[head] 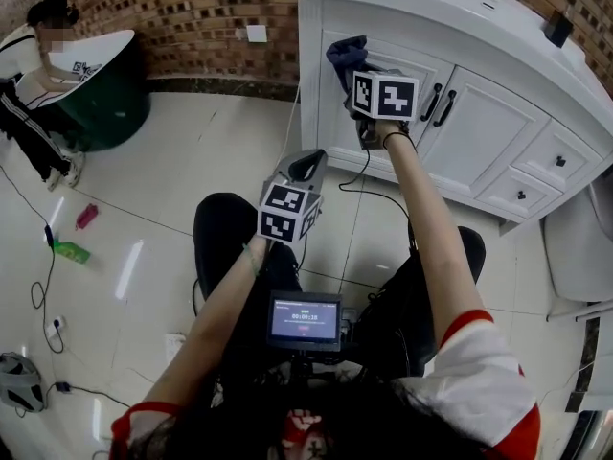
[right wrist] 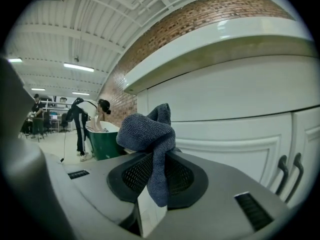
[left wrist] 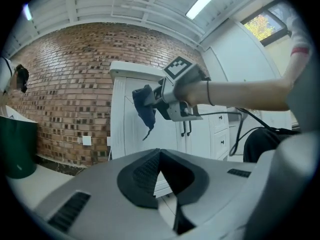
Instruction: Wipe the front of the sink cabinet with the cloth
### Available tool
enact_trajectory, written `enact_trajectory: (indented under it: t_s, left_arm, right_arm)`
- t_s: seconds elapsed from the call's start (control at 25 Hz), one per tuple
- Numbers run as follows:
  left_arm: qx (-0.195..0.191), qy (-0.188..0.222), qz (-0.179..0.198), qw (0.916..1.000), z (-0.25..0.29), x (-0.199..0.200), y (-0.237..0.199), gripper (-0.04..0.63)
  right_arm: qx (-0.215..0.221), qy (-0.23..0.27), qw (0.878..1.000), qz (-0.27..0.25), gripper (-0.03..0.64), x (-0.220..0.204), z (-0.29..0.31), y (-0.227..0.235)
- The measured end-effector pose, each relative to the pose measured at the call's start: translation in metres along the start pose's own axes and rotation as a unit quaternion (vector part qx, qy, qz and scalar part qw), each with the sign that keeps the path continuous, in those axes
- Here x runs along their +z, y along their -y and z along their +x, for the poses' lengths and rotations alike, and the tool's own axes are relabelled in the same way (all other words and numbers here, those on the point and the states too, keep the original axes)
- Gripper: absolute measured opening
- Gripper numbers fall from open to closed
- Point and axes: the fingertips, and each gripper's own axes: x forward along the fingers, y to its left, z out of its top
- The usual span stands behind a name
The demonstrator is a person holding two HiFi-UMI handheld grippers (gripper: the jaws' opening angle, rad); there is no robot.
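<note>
Right gripper view: crumpled blue-grey cloth, one drooping tail

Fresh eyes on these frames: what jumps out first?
A dark blue cloth clamped in the right gripper's jaws, raised to the top left of the white sink cabinet front. The left gripper hangs back lower, jaws shut on nothing. At far left, a green tub stands by the brick wall.
</note>
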Motion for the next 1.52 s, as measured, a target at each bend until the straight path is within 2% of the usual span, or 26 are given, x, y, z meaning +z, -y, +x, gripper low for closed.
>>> enact_trajectory:
  t_s: [0.16, 0.36, 0.76, 1.12, 1.36, 1.52]
  left_arm:
    - [0.012, 0.001, -0.010, 0.9999, -0.007, -0.004, -0.017, 0.032]
    - [0.015, 0.000, -0.018, 0.9997, -0.007, -0.007, -0.030, 0.032]
    - [-0.006, 0.003, -0.019, 0.9998, 0.014, -0.012, -0.007, 0.032]
    - [-0.036, 0.002, -0.024, 0.9991, 0.031, -0.012, 0.024, 0.032]
    - [-0.045, 0.005, -0.028, 0.9986, 0.039, -0.011, 0.035, 0.032]
    - [-0.046, 0.003, -0.029, 0.9985, 0.042, -0.013, 0.037, 0.032]
  right_arm:
    - [0.011, -0.004, 1.000, -0.011, 0.086, 0.011, 0.027, -0.025]
    - [0.004, -0.016, 1.000, -0.016, 0.086, 0.010, 0.046, -0.025]
    - [-0.045, -0.024, 0.998, -0.021, 0.086, -0.006, 0.002, 0.058]
    - [-0.113, -0.020, 0.993, -0.008, 0.086, -0.011, -0.058, 0.141]
    - [-0.119, -0.017, 0.993, -0.006, 0.086, -0.012, -0.071, 0.151]
    - [-0.100, -0.025, 0.995, -0.012, 0.086, -0.021, -0.058, 0.127]
